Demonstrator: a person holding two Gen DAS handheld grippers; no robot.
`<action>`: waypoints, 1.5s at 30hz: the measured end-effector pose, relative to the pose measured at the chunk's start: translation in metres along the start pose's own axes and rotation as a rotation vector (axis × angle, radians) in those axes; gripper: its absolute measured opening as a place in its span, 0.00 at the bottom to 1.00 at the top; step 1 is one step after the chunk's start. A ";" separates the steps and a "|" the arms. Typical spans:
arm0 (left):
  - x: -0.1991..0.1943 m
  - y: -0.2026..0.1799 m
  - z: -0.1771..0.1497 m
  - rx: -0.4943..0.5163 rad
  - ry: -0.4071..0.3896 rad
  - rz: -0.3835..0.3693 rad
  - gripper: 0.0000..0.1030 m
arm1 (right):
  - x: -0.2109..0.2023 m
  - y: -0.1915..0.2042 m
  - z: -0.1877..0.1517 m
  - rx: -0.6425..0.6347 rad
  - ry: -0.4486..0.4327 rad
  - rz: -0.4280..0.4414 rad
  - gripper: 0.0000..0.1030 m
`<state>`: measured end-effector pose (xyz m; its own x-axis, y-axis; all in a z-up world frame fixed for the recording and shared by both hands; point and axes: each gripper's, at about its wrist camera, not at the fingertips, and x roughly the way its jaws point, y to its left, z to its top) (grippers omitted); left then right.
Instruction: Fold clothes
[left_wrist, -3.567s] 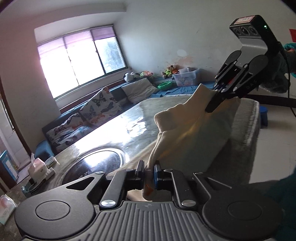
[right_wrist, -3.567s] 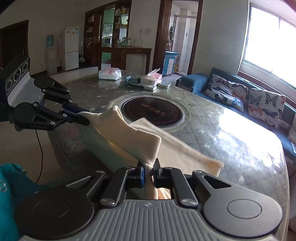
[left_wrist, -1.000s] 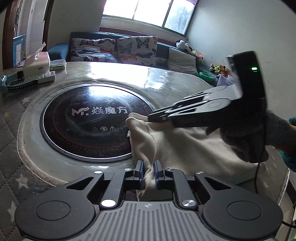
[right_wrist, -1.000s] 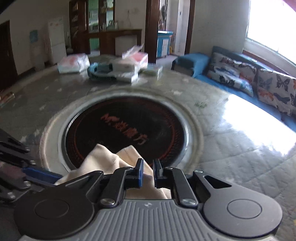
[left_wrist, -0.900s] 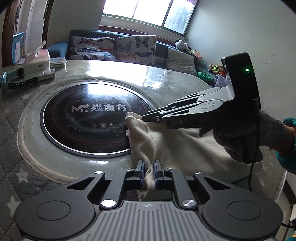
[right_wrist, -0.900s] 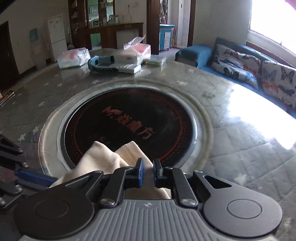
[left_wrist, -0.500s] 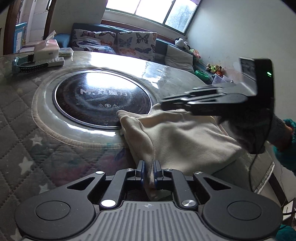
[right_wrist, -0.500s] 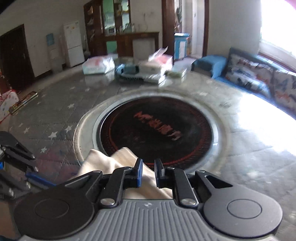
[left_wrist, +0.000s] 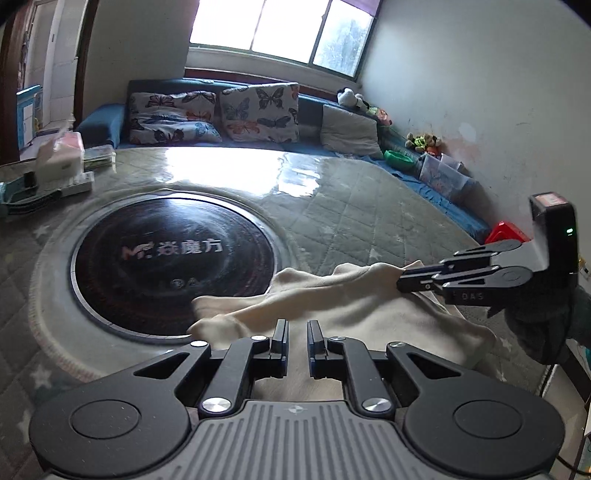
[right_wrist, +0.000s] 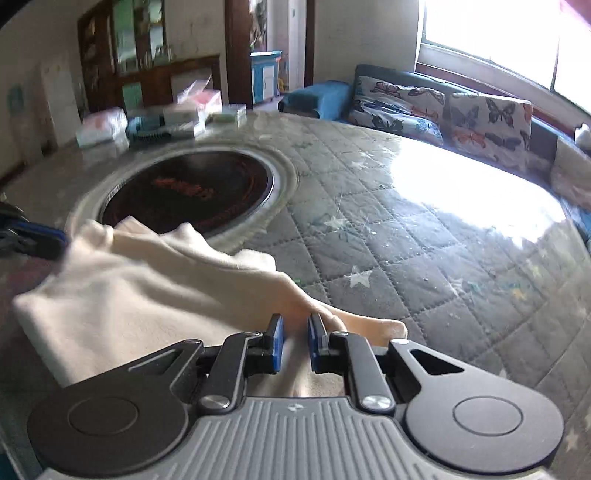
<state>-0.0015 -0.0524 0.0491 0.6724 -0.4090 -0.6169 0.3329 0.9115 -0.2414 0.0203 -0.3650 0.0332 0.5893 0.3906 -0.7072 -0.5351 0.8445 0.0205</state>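
Left gripper (left_wrist: 296, 338): we're seeing the jaws spread a little, a gap showing between the blue-edged pads, nothing pinched; the cream garment (left_wrist: 332, 306) is lying just under and ahead of them. Right gripper (right_wrist: 295, 334): jaws pinching a raised ridge of the same cream garment (right_wrist: 147, 291), cloth filling the gap between the blue pads. In the left wrist view the right gripper (left_wrist: 402, 280) is sitting at the right edge of the frame, tips closed on the garment's far edge, held by a hand (left_wrist: 535, 325) in a dark knit glove.

Garment is soft, fleecy, matte, bunched in rounded folds, sitting at lower centre of both frames on the table (left_wrist: 369, 206), one lobe overlapping the rim of the round black glass hob (left_wrist: 173, 258) sunk in the table. Hob is glossy, ringed in pale metal, with printed lettering. Table cover is grey, quilted in diamonds with pale stars, under a shiny clear sheet catching window glare.

Upper left of the left wrist view: a tissue box (left_wrist: 61, 158) with a tissue sticking out, blurred. Right side by the wall: a clear plastic bin (left_wrist: 443, 177), contents unreadable.
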 end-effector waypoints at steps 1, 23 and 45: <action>0.007 -0.002 0.002 0.003 0.007 0.002 0.11 | -0.003 -0.001 0.002 0.004 -0.015 0.001 0.12; 0.069 -0.034 0.019 0.058 0.061 0.051 0.12 | -0.047 -0.010 -0.009 -0.062 -0.028 0.044 0.13; 0.008 -0.034 -0.023 0.055 0.035 0.091 0.17 | -0.038 0.007 -0.036 -0.025 -0.026 0.055 0.11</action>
<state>-0.0222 -0.0853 0.0353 0.6784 -0.3222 -0.6603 0.3080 0.9406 -0.1425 -0.0273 -0.3870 0.0345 0.5736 0.4458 -0.6872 -0.5822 0.8120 0.0408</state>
